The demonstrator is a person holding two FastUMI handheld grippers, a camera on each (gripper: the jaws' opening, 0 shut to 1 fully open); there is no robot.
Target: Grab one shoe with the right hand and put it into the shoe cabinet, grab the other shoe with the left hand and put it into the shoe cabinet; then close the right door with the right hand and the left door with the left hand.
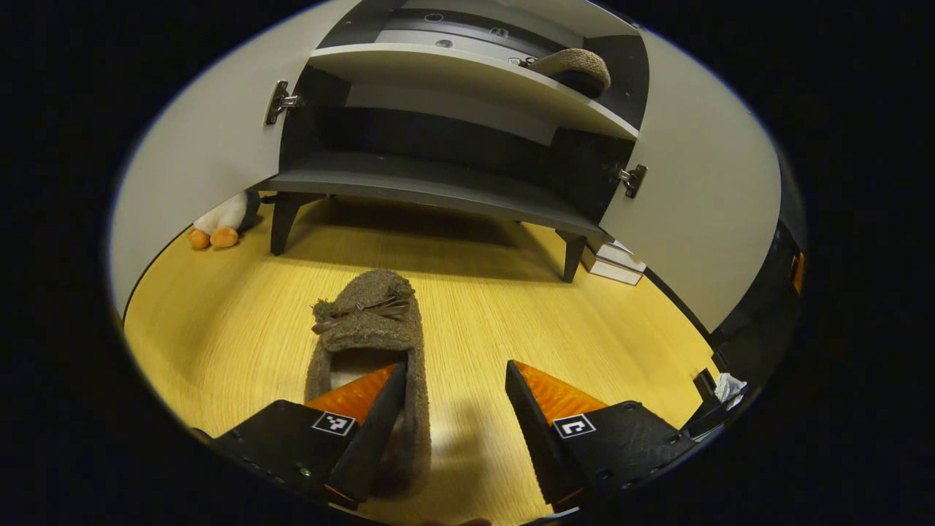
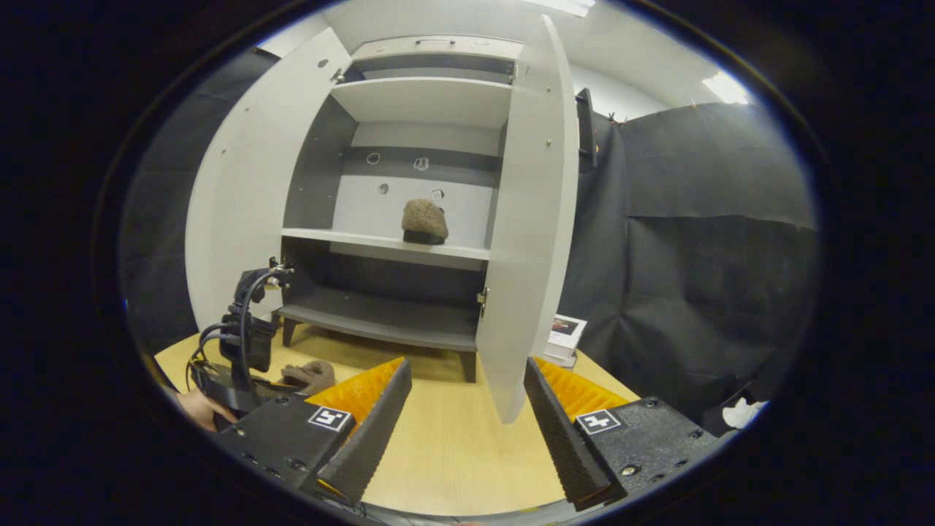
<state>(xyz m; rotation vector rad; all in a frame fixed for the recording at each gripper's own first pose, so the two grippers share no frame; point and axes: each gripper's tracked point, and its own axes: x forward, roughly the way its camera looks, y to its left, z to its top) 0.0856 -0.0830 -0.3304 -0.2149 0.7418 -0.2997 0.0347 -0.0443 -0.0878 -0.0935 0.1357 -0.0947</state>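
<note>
A fuzzy brown slipper (image 1: 365, 329) with a small bow lies toe-first toward the shoe cabinet (image 1: 438, 183) on the wooden floor. My left gripper (image 1: 454, 369) is open at its heel end; one finger hangs over the slipper's opening, the other stands off to the slipper's right. The second slipper (image 1: 573, 67) sits on the cabinet's middle shelf (image 2: 387, 243), also seen as slipper (image 2: 424, 219). Both doors stand open: left door (image 2: 248, 183), right door (image 2: 529, 219). My right gripper (image 2: 467, 369) is open and holds nothing, back from the cabinet. The left gripper (image 2: 245, 343) and floor slipper (image 2: 310, 374) appear lower left.
A plush toy with orange feet (image 1: 219, 226) lies under the left door by a cabinet leg. A stack of flat boxes (image 1: 613, 259) sits beside the right rear leg, behind the right door (image 1: 701, 197). Black cloth (image 2: 694, 241) walls off the right.
</note>
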